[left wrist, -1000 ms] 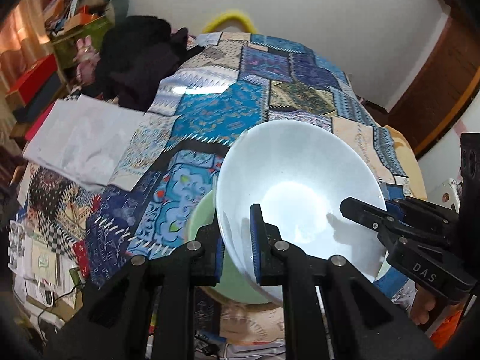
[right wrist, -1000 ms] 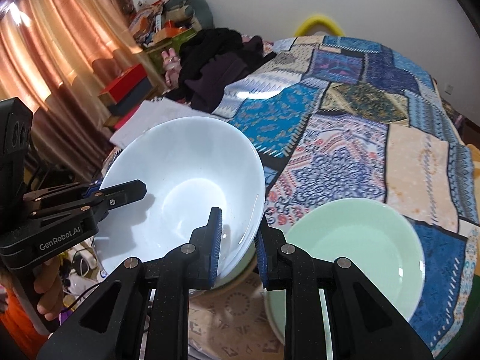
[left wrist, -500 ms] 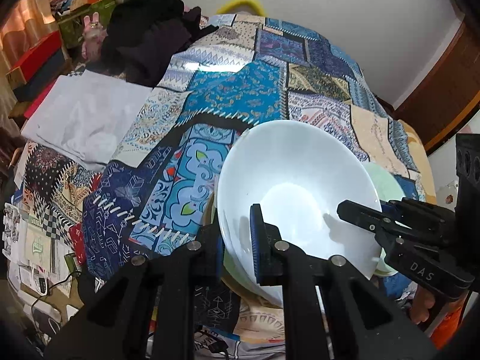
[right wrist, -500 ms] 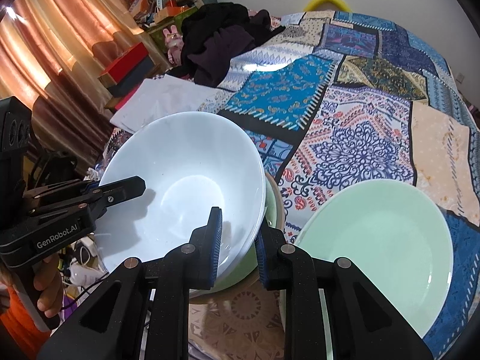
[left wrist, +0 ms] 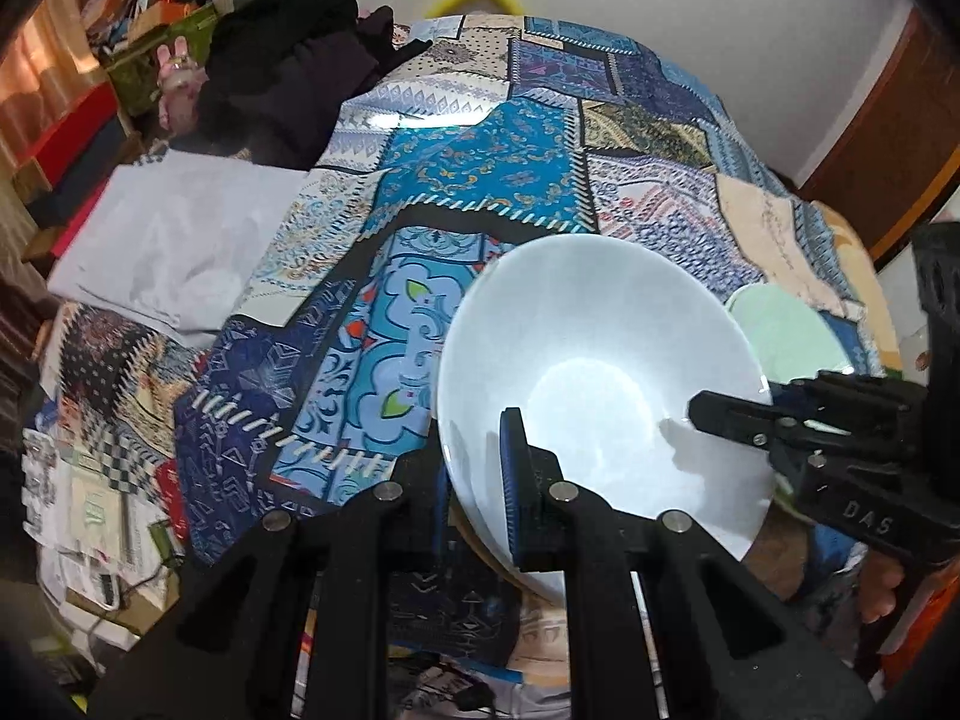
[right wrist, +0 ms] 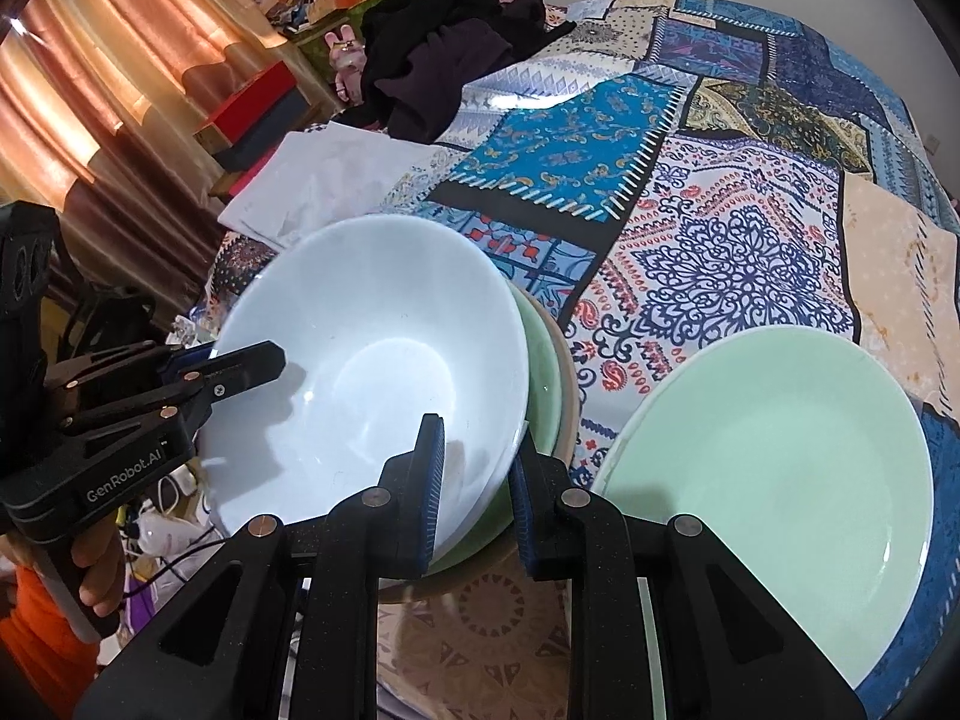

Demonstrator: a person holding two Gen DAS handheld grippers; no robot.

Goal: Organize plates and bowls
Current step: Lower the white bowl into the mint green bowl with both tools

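A large white bowl (left wrist: 600, 372) (right wrist: 372, 372) is held between both grippers over the near edge of the patchwork-covered table. My left gripper (left wrist: 477, 480) is shut on its left rim. My right gripper (right wrist: 474, 480) is shut on its right rim. The white bowl rests nested in a pale green bowl (right wrist: 540, 372), which sits in a beige bowl (right wrist: 567, 390). A pale green plate (right wrist: 774, 480) (left wrist: 780, 330) lies flat on the cloth just right of the stack.
A patchwork cloth (right wrist: 720, 210) covers the table. A white folded sheet (left wrist: 162, 240) lies at the left. Dark clothing (left wrist: 288, 72) is piled at the far left. Boxes and clutter (right wrist: 252, 102) stand beyond the left edge.
Both grippers have lowered the white bowl down into the green bowl; the stack now sits nested. Both views have tilted down toward the table.
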